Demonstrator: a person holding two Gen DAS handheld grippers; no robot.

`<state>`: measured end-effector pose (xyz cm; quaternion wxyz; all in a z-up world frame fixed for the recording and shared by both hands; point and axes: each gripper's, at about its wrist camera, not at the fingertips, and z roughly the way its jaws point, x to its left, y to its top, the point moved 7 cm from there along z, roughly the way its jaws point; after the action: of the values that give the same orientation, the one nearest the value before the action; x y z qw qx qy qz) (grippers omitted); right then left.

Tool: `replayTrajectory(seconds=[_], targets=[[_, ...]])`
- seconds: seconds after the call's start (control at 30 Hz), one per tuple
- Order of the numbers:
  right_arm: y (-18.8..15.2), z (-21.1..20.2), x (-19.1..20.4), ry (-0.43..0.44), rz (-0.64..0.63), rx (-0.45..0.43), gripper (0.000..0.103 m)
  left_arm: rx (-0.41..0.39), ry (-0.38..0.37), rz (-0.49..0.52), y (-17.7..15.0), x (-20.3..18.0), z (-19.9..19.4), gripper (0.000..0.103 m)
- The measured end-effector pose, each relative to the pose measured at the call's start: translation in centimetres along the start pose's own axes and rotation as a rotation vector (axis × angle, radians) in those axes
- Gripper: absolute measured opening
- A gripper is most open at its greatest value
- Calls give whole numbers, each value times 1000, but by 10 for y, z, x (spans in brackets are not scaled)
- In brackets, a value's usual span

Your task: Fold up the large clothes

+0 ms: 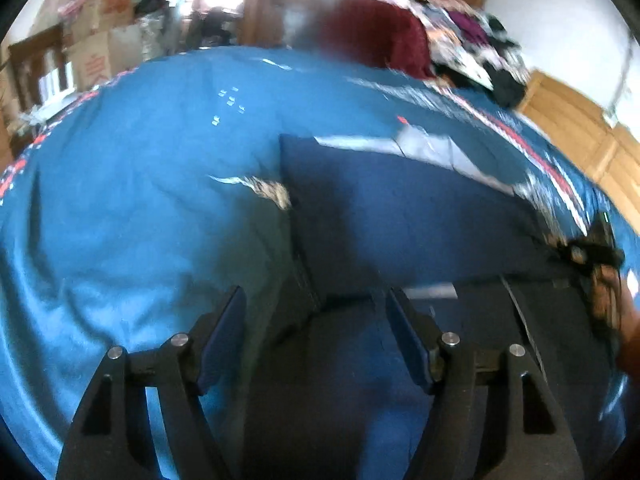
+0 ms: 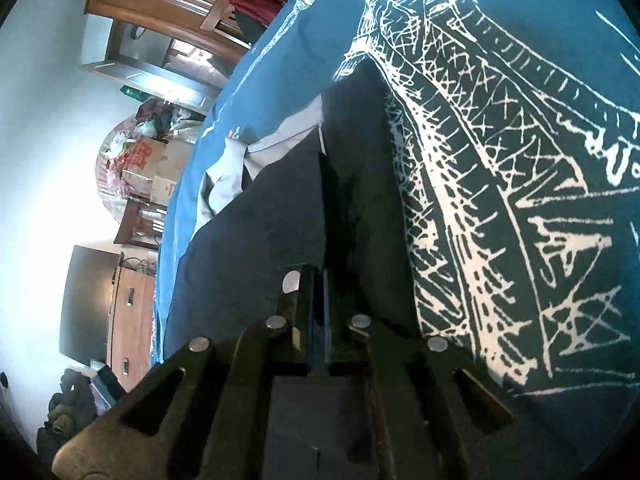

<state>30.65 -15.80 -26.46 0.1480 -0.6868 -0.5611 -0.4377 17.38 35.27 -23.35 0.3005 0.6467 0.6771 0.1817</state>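
A dark navy garment lies on a blue bedspread, with a pale grey lining showing along its far edge. My left gripper hovers open above the garment's near left corner, with nothing between its fingers. In the right wrist view the same navy garment fills the middle, and my right gripper is shut on a fold of its edge. That view is rolled sideways. The other gripper and a hand show at the left wrist view's right edge, over the garment.
A heap of clothes, dark red and patterned, sits at the bed's far side. Wooden furniture and cardboard boxes stand beyond the bed. The bedspread carries a white line print to the right of the garment.
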Motion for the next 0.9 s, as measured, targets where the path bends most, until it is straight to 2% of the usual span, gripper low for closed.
replayTrajectory(seconds=[0.07, 0.13, 0.17, 0.27, 0.3, 0.37, 0.4, 0.47, 0.57, 0.63, 0.73, 0.8, 0.83, 0.87, 0.9], targets=[[0, -1, 1, -2, -2, 0, 4, 49, 60, 32, -6, 3, 12, 74], [1, -3, 5, -7, -6, -2, 3, 86, 140, 20, -3, 14, 28, 73], [1, -4, 9, -12, -10, -6, 2, 85, 173, -1, 0, 21, 33, 69], [3, -9, 21, -13, -43, -18, 1, 46, 208, -75, 10, 39, 37, 65], [2, -8, 22, -22, -57, -14, 1, 32, 193, -108, 10, 47, 35, 65], [-4, 1, 15, -75, -73, 14, 0, 17, 118, -172, 2, 60, 34, 65], [-7, 5, 4, -81, -54, 24, 0, 24, 104, -166, -2, 61, 35, 65], [-8, 1, -2, -56, -32, 16, 0, 40, 114, -124, -5, 57, 34, 65], [-6, -9, -5, -85, -49, 2, 0, 68, 147, -85, -12, 56, 22, 64], [-5, -18, -4, -98, -54, -5, 0, 70, 159, -87, -13, 53, 6, 57], [-2, -42, 14, -122, -119, -64, 1, -40, 107, -58, 0, 29, -35, 56], [2, -61, 33, -140, -181, -134, 1, -126, 71, -36, 19, 12, -53, 60], [2, -64, 42, -134, -205, -154, 1, -152, 44, -35, 28, 6, -54, 61], [2, -62, 50, -121, -224, -156, 1, -158, 0, -33, 38, -2, -45, 64], [0, -54, 57, -106, -244, -139, 1, -145, -9, -27, 44, -5, -33, 64]])
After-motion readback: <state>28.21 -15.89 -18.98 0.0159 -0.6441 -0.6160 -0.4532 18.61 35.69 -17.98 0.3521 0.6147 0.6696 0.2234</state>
